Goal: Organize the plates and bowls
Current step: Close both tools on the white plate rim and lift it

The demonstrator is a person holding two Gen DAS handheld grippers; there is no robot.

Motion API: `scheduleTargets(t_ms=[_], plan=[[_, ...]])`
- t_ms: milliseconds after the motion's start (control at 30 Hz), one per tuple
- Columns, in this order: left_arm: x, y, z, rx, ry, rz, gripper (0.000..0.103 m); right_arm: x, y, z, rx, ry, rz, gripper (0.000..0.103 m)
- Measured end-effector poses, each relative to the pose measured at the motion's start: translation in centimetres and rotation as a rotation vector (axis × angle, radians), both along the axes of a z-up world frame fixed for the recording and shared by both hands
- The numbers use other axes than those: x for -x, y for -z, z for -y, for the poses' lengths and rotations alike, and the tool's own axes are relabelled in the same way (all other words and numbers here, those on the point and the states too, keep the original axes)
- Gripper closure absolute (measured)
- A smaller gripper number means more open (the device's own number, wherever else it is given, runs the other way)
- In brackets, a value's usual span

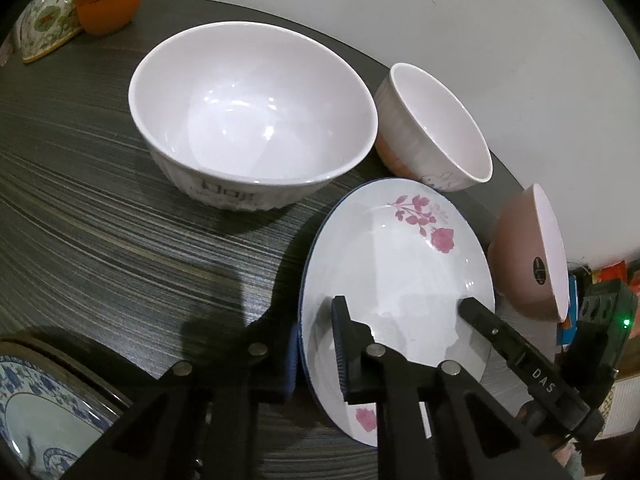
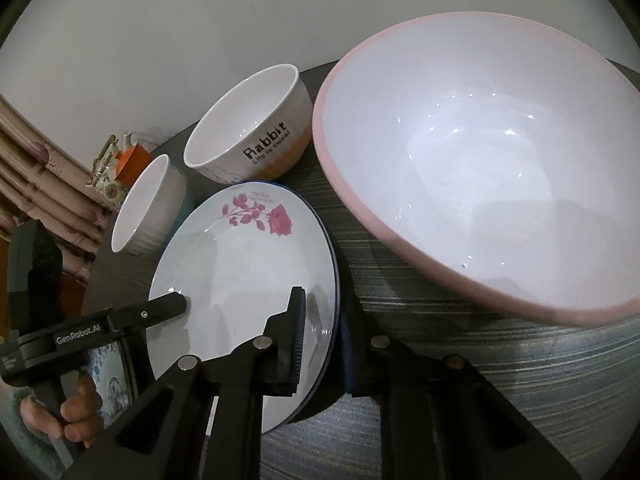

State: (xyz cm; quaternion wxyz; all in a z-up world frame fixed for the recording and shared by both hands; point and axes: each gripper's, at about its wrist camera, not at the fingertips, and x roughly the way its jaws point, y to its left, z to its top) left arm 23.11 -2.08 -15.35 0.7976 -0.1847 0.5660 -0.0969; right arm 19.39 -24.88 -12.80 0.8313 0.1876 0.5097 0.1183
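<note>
A white plate with pink roses [image 1: 396,256] is held up on edge over the dark striped table [image 1: 100,220]. My left gripper [image 1: 316,352] is shut on its left rim, one finger on each face. My right gripper [image 2: 320,344] is shut on the opposite rim of the same plate [image 2: 240,260]; its finger also shows in the left wrist view [image 1: 496,332]. A blue-edged rim shows behind the plate. A large white bowl [image 1: 252,120] and a "Rabbit" bowl [image 1: 436,128] stand behind. A pink bowl [image 2: 480,160] stands at the right.
A blue-patterned plate [image 1: 36,412] lies at the near left. An orange tea strainer [image 1: 110,0] and a patterned dish [image 1: 44,20] sit at the far left corner. The table's back edge runs along a white wall. A hand [image 2: 72,412] holds the left gripper.
</note>
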Motion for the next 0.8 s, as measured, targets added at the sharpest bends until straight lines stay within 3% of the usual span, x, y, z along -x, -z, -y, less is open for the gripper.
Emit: scheduleTargets(t_ms=[367,800], plan=[[1.1,0.1,0.1,-0.01,0.027,0.002,0.089,0.0,-0.1,-0.3,0.001,0.003,-0.007,0.091],[4.8,0.5,1.0,-0.025,0.07,-0.021,0.089,3.2,-0.2,-0.9,-0.007,0.022,-0.026,0.091]])
